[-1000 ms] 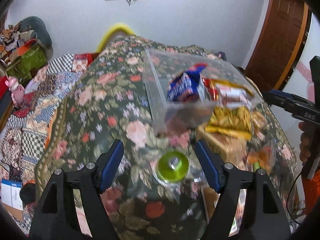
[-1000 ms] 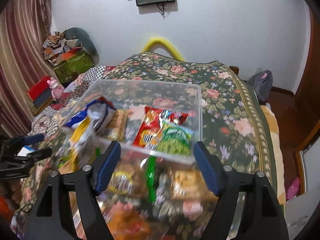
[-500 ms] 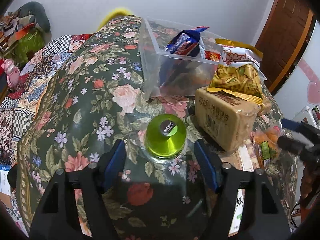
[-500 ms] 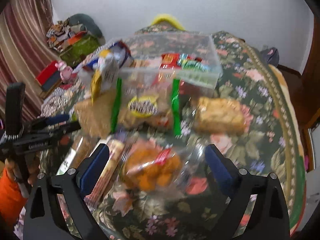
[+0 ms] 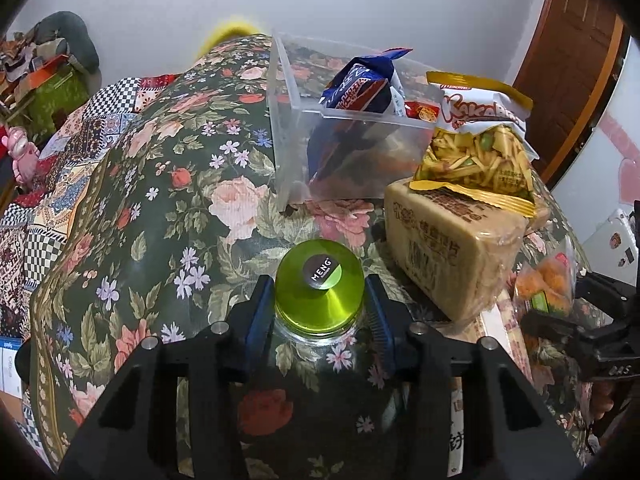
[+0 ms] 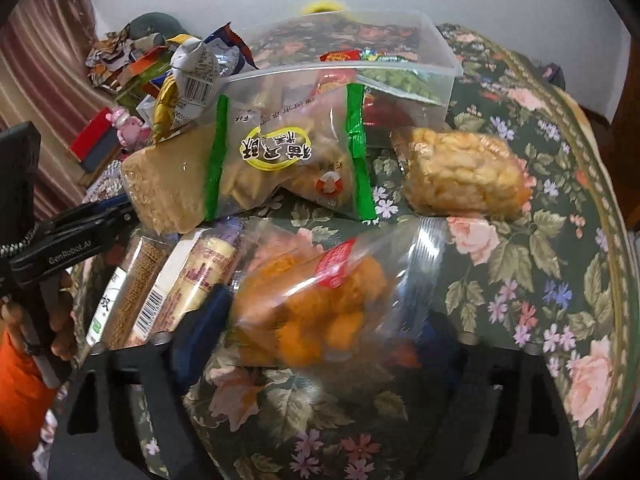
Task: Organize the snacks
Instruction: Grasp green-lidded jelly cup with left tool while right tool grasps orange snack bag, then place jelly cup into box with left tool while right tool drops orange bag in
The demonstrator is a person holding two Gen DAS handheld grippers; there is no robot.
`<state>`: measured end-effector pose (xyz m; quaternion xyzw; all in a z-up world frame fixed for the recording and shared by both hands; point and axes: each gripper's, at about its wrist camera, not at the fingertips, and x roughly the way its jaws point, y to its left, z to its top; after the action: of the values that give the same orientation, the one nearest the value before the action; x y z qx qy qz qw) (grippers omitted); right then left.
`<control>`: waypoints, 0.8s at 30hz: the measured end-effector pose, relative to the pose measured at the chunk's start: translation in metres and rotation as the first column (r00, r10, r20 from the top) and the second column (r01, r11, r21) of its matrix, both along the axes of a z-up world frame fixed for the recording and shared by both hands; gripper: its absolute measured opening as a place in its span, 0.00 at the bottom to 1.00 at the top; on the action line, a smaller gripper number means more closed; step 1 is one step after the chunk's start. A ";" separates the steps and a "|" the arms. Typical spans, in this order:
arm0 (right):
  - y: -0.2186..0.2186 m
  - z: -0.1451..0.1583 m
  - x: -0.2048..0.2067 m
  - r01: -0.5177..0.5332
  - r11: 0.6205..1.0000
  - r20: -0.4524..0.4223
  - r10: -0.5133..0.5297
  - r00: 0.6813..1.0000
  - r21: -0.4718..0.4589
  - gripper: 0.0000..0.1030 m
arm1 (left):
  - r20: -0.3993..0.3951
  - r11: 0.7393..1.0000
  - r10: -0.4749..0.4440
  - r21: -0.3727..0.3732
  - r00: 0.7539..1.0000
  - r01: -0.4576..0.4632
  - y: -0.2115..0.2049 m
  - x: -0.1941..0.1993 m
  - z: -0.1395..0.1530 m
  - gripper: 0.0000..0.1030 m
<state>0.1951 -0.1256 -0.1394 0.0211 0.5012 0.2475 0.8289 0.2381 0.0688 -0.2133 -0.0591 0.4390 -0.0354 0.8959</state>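
My left gripper [image 5: 320, 316] is shut on a jar with a green lid [image 5: 320, 292] that stands on the floral tablecloth. A clear plastic bin [image 5: 352, 148] behind it holds a blue snack packet [image 5: 360, 88] and other packets. My right gripper [image 6: 316, 340] has its blue pads on either side of a clear bag of orange puffs [image 6: 312, 312]; the view is blurred and I cannot tell whether they press it. The bin also shows in the right wrist view [image 6: 360, 60].
A tan wrapped block [image 5: 452, 252] and a bag of yellow sticks [image 5: 476, 156] lie right of the jar. A green-striped clear bag [image 6: 288, 160], a bag of yellow puffs [image 6: 460, 176] and boxed sticks [image 6: 168, 280] lie before the bin. The table edge curves at the right.
My left gripper moved forward and closed on the green-lidded jar. My right gripper dropped toward the table and came around the orange puff bag.
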 end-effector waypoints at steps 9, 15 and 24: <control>-0.005 0.015 -0.007 0.000 1.000 0.064 0.001 0.998 -0.003 0.53 | 0.034 1.000 0.009 0.014 0.999 -0.010 0.002 -0.012 0.013 0.44; -0.016 0.031 -0.008 0.031 1.000 0.106 -0.030 0.994 -0.008 0.53 | 0.102 1.000 0.006 0.024 0.995 -0.008 0.002 -0.022 0.040 0.00; -0.026 0.051 -0.001 0.055 0.998 0.150 -0.057 0.987 0.014 0.53 | 0.026 0.999 0.030 -0.034 0.999 -0.029 0.013 -0.005 0.034 0.32</control>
<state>0.1941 -0.1512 -0.0885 0.0206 0.4353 0.2276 0.8708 0.2329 0.0819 -0.1791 -0.0801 0.4256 -0.0301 0.9008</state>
